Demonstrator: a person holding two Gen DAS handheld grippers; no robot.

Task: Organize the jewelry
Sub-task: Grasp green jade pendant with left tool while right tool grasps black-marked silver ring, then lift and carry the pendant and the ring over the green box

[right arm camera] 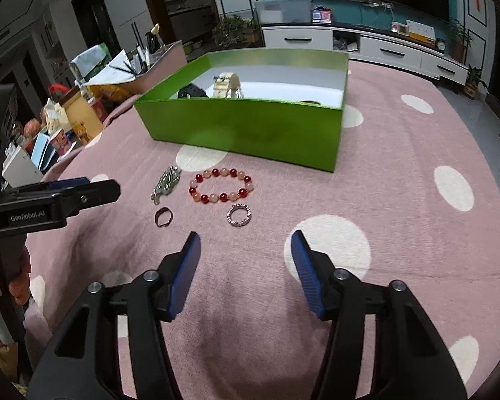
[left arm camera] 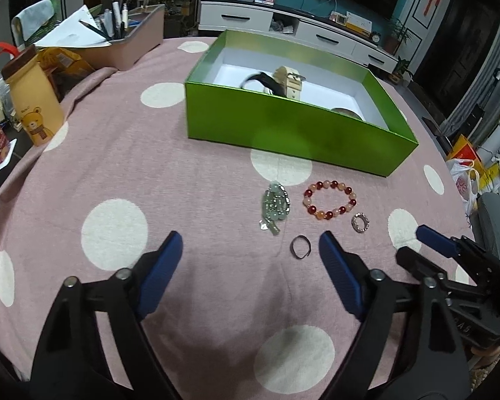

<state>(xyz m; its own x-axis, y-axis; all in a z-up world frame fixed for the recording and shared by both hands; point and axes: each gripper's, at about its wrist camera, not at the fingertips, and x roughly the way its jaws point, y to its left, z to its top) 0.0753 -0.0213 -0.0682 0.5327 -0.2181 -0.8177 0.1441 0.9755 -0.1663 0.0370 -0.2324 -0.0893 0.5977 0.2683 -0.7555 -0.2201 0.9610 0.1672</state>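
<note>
Green box [left arm camera: 283, 126] wall hides most watches inside; both grippers' jaws spread, empty.

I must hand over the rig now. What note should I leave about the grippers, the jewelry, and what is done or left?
Left gripper: open, empty, near the thin ring.
Right gripper: open, empty, near the sparkly ring.
On the cloth, in front of the green box: red bead bracelet, green bead piece, both rings.
Done: watches lie in the box.
Left: move these four pieces in.
</note>
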